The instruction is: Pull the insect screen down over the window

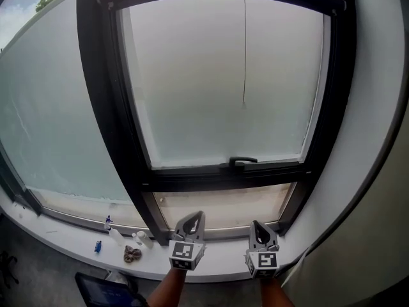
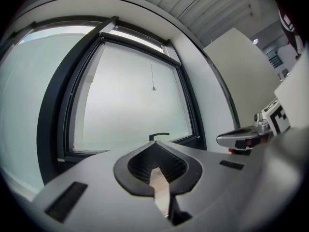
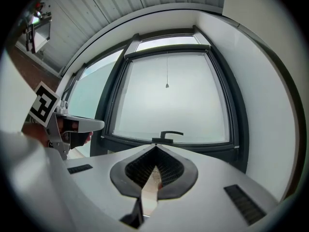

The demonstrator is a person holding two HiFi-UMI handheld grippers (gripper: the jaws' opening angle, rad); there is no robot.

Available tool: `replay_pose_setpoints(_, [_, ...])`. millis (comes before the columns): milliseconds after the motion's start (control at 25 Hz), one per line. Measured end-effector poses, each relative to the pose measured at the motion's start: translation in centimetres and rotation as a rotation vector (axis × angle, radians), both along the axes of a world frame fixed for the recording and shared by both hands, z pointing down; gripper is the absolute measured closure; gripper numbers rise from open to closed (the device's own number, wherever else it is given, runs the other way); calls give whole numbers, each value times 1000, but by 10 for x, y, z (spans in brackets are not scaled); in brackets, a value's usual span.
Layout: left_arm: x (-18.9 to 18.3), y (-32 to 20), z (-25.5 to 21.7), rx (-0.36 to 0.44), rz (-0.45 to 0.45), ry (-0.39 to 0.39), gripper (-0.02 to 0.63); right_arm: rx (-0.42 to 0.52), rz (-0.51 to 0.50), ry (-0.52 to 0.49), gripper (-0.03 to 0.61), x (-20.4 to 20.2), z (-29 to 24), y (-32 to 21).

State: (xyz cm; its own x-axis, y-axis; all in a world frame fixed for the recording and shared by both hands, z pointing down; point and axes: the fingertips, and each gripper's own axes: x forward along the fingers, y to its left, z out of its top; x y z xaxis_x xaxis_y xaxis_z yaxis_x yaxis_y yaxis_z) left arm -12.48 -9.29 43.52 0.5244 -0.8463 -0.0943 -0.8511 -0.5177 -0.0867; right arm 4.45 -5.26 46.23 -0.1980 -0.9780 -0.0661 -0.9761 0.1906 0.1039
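Observation:
A dark-framed window (image 1: 223, 82) with frosted glass fills the head view, with a black handle (image 1: 241, 162) on its bottom rail. A thin pull cord (image 1: 244, 50) hangs down from the top of the frame to about mid-pane, ending in a small weight (image 1: 243, 105); the cord (image 2: 152, 76) also shows in the left gripper view and the cord (image 3: 167, 71) in the right gripper view. My left gripper (image 1: 195, 217) and right gripper (image 1: 255, 226) are side by side below the window, both shut and empty, pointing level at it. The screen itself is not visible.
A white sill (image 1: 77, 245) runs below the window, with small bottles (image 1: 142, 238) and a dried clump (image 1: 133, 254) on it. A larger fixed pane (image 1: 51, 107) lies to the left. A white wall (image 1: 383, 107) bounds the right side. A tablet-like object (image 1: 102, 291) is at bottom left.

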Motion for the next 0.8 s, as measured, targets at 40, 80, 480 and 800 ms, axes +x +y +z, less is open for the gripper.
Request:
replay_pose_setpoints(40, [1,-5,-3,5,1,2,612,5,-1,1,575,0,-3,-4])
replay_pose_setpoints(80, [2,-11,-6,11,3,3,611,11,-2,3,575,0,-6,-9])
replay_pose_setpoints(480, [28,-86,-68,170,-25,-30,612,129,-32,61,575,20,-68,-91])
replay_pose_setpoints(800, [48,-149,-140,248,-59,-82,612,263,-56,275,575,50,-144,-157])
